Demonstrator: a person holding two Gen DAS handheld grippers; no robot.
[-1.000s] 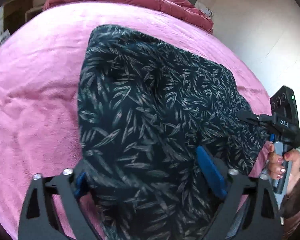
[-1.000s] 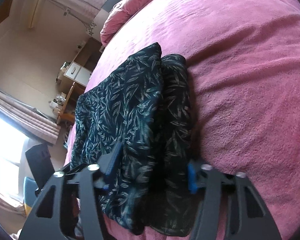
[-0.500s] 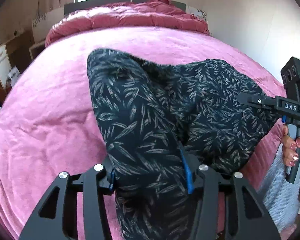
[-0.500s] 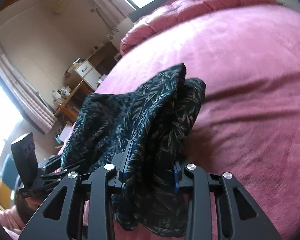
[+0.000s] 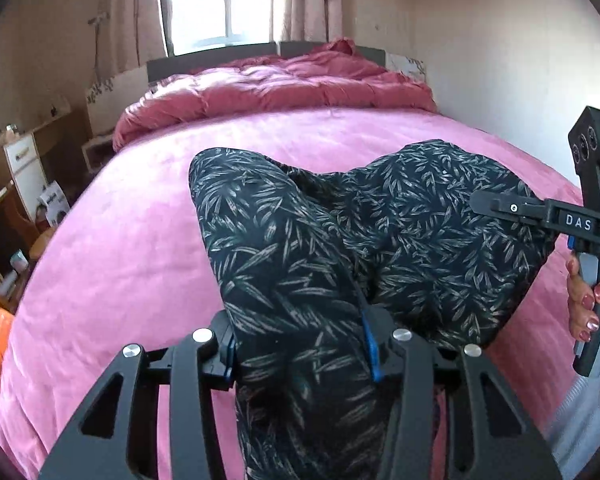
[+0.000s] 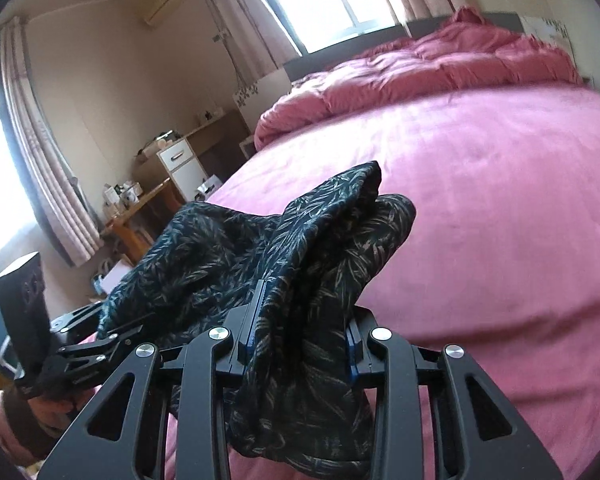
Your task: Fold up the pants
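The pants (image 5: 340, 240) are dark with a pale leaf print. They hang in a bunched fold between my two grippers, lifted off the pink bed (image 5: 120, 248). My left gripper (image 5: 300, 348) is shut on a thick bundle of the pants at the near edge. My right gripper (image 6: 300, 340) is shut on the other end of the pants (image 6: 300, 248). The right gripper also shows at the right of the left wrist view (image 5: 540, 216), and the left gripper at the lower left of the right wrist view (image 6: 88, 344).
A crumpled pink duvet (image 5: 276, 84) lies at the head of the bed under a bright window (image 5: 216, 0). A wooden desk and a white drawer unit (image 6: 180, 164) stand along the left wall. A wall (image 5: 500, 60) runs along the bed's right side.
Both grippers closed on the pants and lifted them off the bed. The cloth went from lying flat to hanging bunched, and both cameras tilted up toward the window.
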